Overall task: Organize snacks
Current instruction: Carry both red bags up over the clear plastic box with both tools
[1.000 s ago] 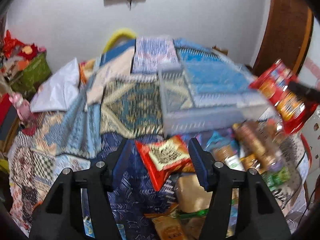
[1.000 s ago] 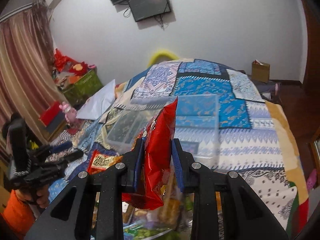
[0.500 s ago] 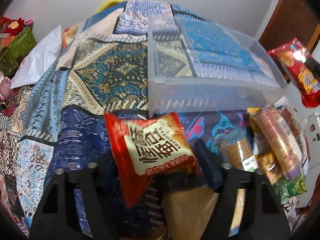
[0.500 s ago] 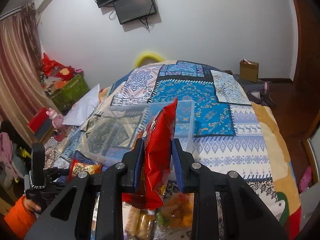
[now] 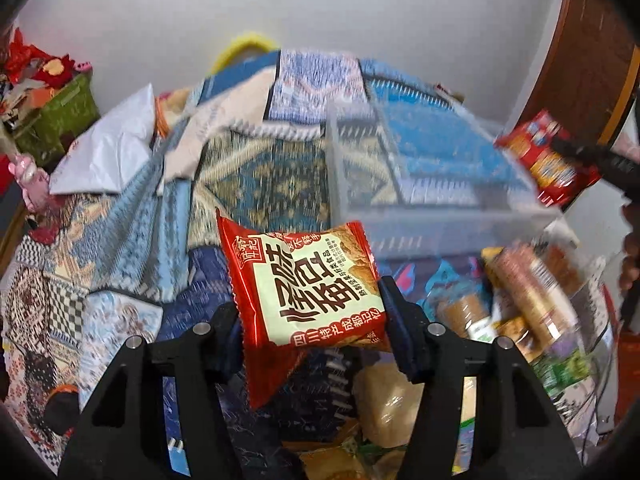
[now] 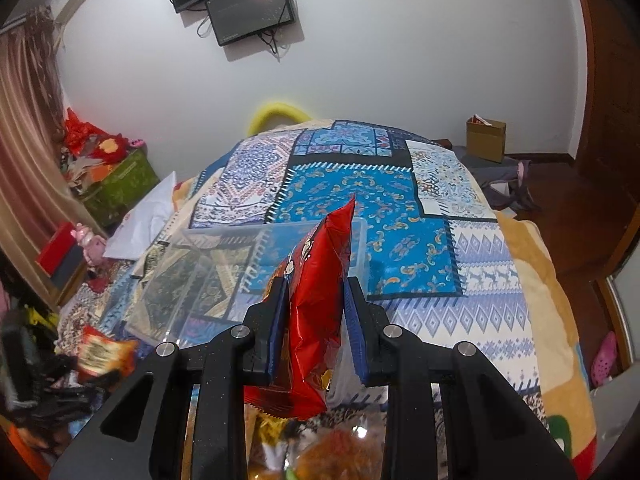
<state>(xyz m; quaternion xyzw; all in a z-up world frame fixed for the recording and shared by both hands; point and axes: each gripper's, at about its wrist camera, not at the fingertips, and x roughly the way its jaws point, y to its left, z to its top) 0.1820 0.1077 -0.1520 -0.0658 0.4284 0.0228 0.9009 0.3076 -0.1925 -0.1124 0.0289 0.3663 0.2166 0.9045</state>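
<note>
My left gripper [image 5: 310, 312] holds a red-and-cream snack packet [image 5: 304, 284] up off the bed, its jaws closing on the packet's sides. The packet hangs just in front of a clear plastic bin [image 5: 400, 224] that lies on the patchwork bedspread. My right gripper [image 6: 316, 292] is shut on a red snack bag [image 6: 320, 264], held edge-on just before the bin's [image 6: 224, 236] near right corner. In the left wrist view that red bag [image 5: 548, 160] shows at the far right, above the bin's end. The right wrist view catches the left packet [image 6: 100, 352], blurred, at lower left.
A heap of loose snacks [image 5: 520, 300] lies at the near right of the bed, also under my right gripper. A white pillow [image 5: 108, 160] and a green box [image 5: 60, 120] sit at the left. A cardboard box [image 6: 486, 140] stands on the floor beyond the bed.
The left gripper closed around the red-and-cream packet and lifted it off the bed. The right gripper carried its red bag closer to the clear bin.
</note>
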